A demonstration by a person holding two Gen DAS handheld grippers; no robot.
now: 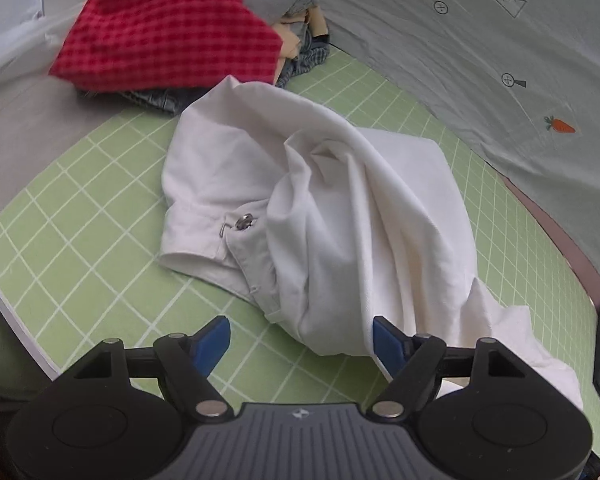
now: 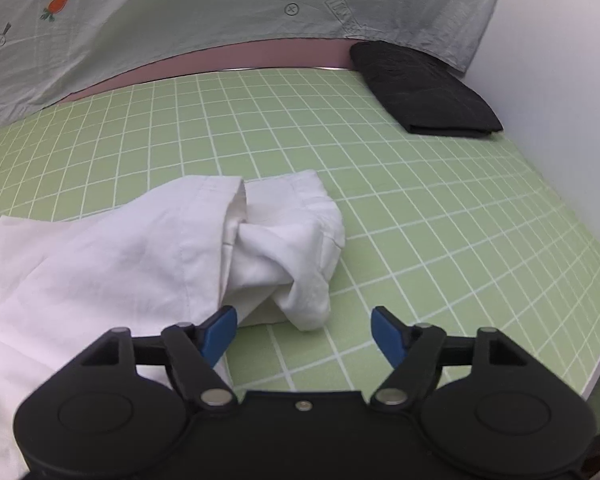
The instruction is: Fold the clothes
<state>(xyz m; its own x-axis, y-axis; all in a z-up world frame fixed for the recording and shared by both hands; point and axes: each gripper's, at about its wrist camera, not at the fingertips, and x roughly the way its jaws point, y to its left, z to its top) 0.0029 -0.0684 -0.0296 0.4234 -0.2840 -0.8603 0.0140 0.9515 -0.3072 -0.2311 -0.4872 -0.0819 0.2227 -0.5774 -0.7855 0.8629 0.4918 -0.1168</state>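
A: The trousers (image 1: 320, 208) are plain white, lying on a counter (image 1: 80, 216) of light green crossed by a white grid.

B: At eleven o'clock sits a red checked cloth (image 1: 168, 28); the grey sheet (image 2: 220, 8) bears orange carrots. At one o'clock, the folded garment (image 2: 424, 88) is black. Each hand-held gripper (image 2: 304, 334) is black with blue fingertips (image 2: 220, 330).

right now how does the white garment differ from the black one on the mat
The white garment lies crumpled and spread out in front of both grippers; the black garment is folded into a compact flat rectangle. The white one sits mid-mat; the black one sits at the far corner, partly tucked under the hanging grey cloth. Both rest on the green grid mat, and neither is gripped.
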